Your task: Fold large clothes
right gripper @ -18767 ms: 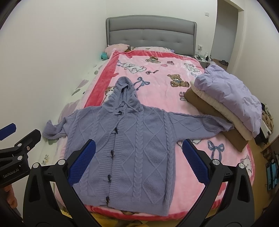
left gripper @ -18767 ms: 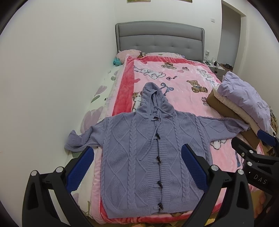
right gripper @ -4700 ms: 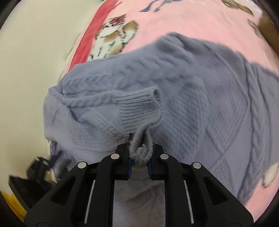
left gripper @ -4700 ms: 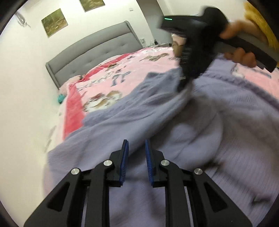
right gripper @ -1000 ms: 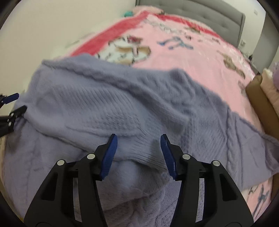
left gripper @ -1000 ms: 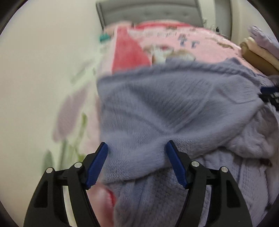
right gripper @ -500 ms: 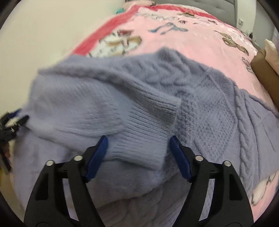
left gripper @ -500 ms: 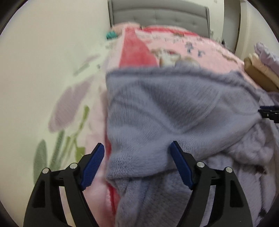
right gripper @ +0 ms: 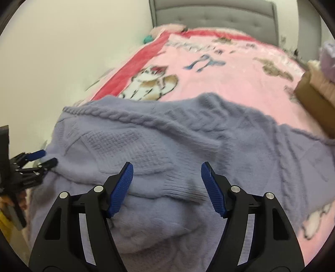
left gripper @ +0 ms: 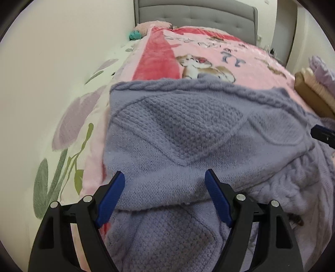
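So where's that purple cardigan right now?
The cardigan lies partly folded on the pink blanket at the near end of the bed, close to the wall side, filling the middle of both wrist views.

Bed [left gripper: 194, 12], pink blanket [left gripper: 211, 52], lilac cardigan [left gripper: 188, 134]

Folded lilac cardigan [right gripper: 188, 142] on pink blanket [right gripper: 230, 69], right tongs [right gripper: 166, 186] spread above it

Chunky matt cable-knit wool cardigan [left gripper: 188, 134]
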